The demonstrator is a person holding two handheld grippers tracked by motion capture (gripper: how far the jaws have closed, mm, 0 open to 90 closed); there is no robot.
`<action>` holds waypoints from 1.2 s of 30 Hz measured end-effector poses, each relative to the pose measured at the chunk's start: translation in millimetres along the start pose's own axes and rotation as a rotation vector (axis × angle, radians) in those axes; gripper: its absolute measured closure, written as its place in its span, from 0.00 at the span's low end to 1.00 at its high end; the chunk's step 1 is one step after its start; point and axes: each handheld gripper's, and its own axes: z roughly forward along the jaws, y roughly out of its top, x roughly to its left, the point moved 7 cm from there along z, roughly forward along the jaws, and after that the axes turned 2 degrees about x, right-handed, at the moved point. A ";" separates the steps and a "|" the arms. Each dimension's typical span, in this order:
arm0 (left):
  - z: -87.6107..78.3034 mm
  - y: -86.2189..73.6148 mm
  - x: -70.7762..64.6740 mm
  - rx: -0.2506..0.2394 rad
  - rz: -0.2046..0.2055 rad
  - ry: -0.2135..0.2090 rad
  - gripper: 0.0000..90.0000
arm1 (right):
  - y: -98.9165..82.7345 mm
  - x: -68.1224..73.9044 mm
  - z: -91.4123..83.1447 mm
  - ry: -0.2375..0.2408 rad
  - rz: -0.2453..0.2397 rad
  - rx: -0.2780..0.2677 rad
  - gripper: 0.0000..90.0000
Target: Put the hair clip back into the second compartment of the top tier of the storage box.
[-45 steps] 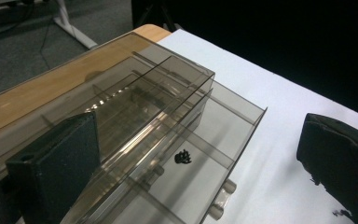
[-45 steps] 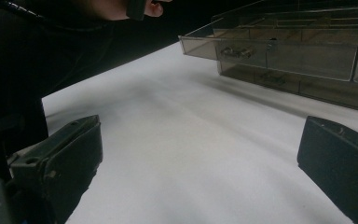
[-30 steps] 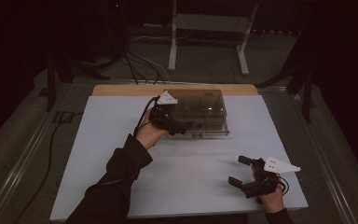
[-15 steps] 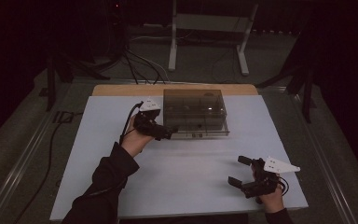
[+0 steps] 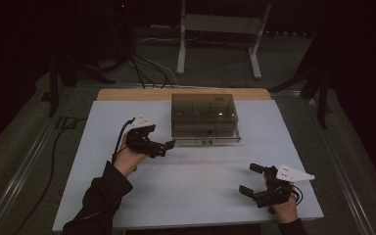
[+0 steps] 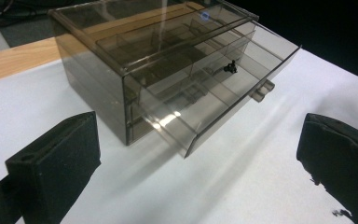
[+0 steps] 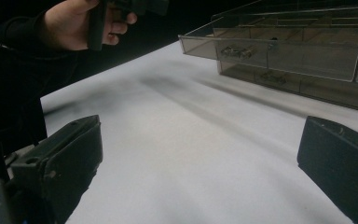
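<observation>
- Smoky clear drawer box (image 5: 203,117) sits at the table's (image 5: 103,196) far middle; top drawer (image 6: 223,93) pulled partly out, a small black piece (image 6: 231,67) inside.
- Left gripper (image 5: 169,145) just left of box, jaws wide apart, holding nothing.
- Right gripper (image 5: 250,180) near front right edge, well apart from box, jaws spread, empty.

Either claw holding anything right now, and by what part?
Nothing held. Left claw is open beside the drawer box; right claw is open above the table.

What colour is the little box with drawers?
The drawer box is see-through smoky grey-brown, clearest in the left gripper view.
</observation>
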 end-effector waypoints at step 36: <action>-37.3 -92.3 -3.4 -0.031 0.002 -0.037 0.00 | 0.1 -0.2 -0.4 -0.002 -0.001 0.001 0.00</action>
